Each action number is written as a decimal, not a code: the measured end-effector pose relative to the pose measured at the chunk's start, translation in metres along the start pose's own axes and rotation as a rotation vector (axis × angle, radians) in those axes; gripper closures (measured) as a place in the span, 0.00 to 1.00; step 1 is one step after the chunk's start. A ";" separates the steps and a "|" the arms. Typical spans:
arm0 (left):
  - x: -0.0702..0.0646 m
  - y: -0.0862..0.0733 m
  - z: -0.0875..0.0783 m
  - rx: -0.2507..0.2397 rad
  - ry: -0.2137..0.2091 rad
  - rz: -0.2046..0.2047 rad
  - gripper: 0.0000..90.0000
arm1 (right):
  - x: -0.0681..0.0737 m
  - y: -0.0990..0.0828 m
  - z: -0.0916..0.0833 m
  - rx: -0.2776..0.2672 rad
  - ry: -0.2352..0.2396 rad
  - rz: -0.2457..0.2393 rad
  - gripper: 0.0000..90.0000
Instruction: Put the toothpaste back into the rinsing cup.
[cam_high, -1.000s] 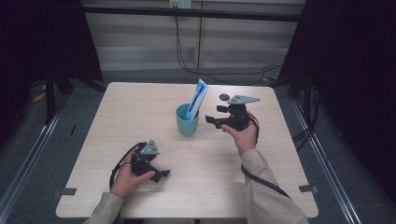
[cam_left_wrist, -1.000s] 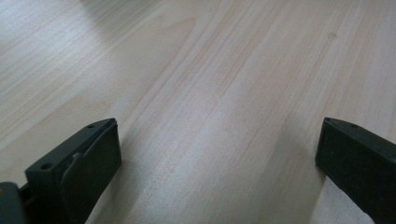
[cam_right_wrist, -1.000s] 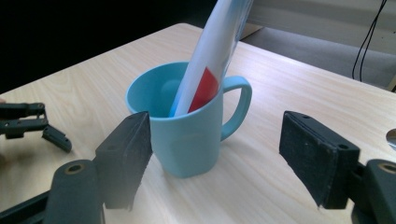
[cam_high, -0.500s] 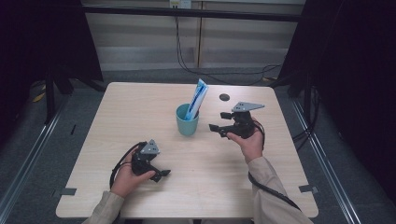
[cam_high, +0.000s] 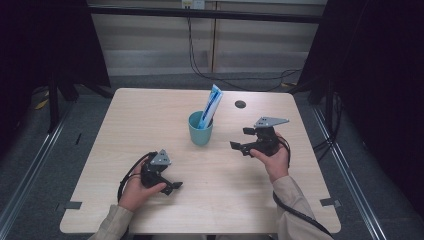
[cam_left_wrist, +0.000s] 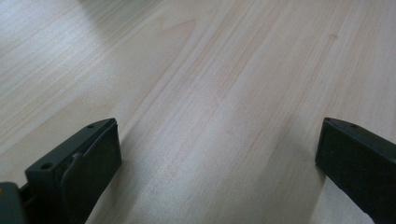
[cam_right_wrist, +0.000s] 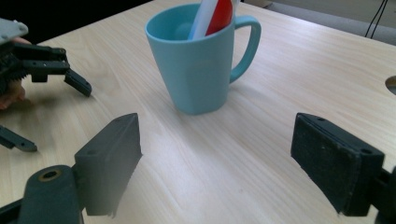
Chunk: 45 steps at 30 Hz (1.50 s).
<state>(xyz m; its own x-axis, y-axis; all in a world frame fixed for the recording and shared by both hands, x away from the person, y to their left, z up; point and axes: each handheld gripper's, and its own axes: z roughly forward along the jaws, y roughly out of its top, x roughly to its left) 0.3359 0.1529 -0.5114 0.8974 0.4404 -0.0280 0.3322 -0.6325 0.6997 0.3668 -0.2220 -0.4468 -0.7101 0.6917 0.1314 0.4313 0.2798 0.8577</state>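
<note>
A teal mug (cam_high: 200, 129) (cam_right_wrist: 201, 65) stands upright at the middle of the wooden table (cam_high: 150, 115). A blue and white tube (cam_high: 211, 106) with a red part (cam_right_wrist: 219, 14) leans inside it. My right gripper (cam_high: 241, 138) (cam_right_wrist: 215, 154) is to the right of the mug and points at it. It is open, its jaws have just been opening, and nothing is between them. My left gripper (cam_high: 172, 182) (cam_left_wrist: 217, 154) rests low near the front left, open over bare wood. The right gripper view has the left gripper (cam_right_wrist: 58, 116) at its left edge.
A small round hole (cam_high: 240, 104) (cam_right_wrist: 391, 84) sits in the tabletop behind the right gripper. Cables trail from both grippers toward the near edge. Dark curtains and floor rails flank the table.
My right hand has drawn back from the mug toward the near edge and slightly right. Its jaws stand wider than before. The left hand has kept still.
</note>
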 end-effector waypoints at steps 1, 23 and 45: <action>0.000 0.000 0.000 0.000 0.000 0.000 0.00 | 0.000 -0.002 -0.001 0.002 0.003 0.002 0.17; 0.000 0.000 0.000 0.000 0.000 0.000 0.00 | 0.000 -0.038 -0.013 0.050 0.006 -0.013 0.16; 0.000 0.000 0.000 0.000 0.000 0.000 0.00 | 0.005 -0.067 -0.014 0.151 -0.020 -0.074 0.16</action>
<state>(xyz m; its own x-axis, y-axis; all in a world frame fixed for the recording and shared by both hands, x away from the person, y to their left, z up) 0.3359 0.1529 -0.5113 0.8974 0.4404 -0.0279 0.3322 -0.6327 0.6995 0.3265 -0.2472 -0.4970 -0.7323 0.6784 0.0597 0.4584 0.4261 0.7799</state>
